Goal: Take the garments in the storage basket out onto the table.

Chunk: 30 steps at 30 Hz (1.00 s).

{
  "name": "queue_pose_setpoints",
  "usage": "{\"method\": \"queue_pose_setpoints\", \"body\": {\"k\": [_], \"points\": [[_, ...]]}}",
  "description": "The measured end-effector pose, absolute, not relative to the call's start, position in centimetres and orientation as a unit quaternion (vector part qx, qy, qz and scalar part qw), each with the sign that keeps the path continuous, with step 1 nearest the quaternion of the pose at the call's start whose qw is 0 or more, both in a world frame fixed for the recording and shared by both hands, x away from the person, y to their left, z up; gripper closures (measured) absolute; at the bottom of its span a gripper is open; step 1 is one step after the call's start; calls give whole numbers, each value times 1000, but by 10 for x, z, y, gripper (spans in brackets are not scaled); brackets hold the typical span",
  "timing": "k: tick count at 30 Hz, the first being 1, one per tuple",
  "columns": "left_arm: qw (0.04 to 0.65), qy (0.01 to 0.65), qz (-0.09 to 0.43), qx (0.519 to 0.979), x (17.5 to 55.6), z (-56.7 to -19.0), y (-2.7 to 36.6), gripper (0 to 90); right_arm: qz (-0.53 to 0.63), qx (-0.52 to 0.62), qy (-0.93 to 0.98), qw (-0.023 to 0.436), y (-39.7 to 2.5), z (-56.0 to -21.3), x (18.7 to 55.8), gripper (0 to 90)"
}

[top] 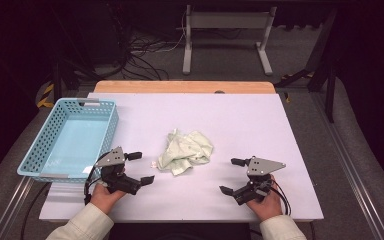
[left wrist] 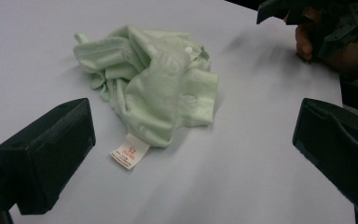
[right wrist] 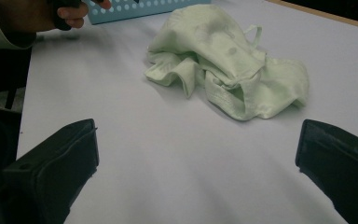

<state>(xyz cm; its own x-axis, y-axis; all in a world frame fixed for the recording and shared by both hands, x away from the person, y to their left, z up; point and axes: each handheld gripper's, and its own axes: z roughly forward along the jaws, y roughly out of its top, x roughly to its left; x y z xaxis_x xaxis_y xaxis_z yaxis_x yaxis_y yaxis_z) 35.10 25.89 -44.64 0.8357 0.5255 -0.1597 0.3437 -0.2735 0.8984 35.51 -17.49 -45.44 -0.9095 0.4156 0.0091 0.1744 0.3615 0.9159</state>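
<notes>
Crumpled pale green cloth garment (top: 185, 151) lying mid-table on white tabletop (top: 240, 125), left gripper (top: 140, 168) and right gripper (top: 232, 176) flanking it, both jaws wide, holding nothing, light blue perforated plastic basket (top: 42, 140) at left.

Table (top: 260, 125) evenly lit, bkgd dark, soft shadows, near jaws blurry, slight motion smear

A white table top (top: 260, 130) carries a crumpled pale green garment (top: 185, 151) near its middle, a white label (left wrist: 129, 151) at its edge. A light blue perforated basket (top: 44, 145) overhangs the table's left edge. Cables (top: 140, 55) lie on the floor beyond.
</notes>
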Motion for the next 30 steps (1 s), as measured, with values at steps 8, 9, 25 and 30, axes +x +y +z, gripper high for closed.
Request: {"method": "queue_pose_setpoints", "body": {"k": [8,9,25,30], "points": [[526,274,85,801,350,-461,262,1,535,178,818,112,-175,-454,355,1],[526,272,86,801,350,-461,263,2,536,178,818,112,-175,-454,355,1],[533,270,96,796,347,-461,261,6,535,173,820,109,-174,-454,354,1],[533,273,98,795,348,-460,261,6,535,173,819,109,-174,-454,354,0]]}}
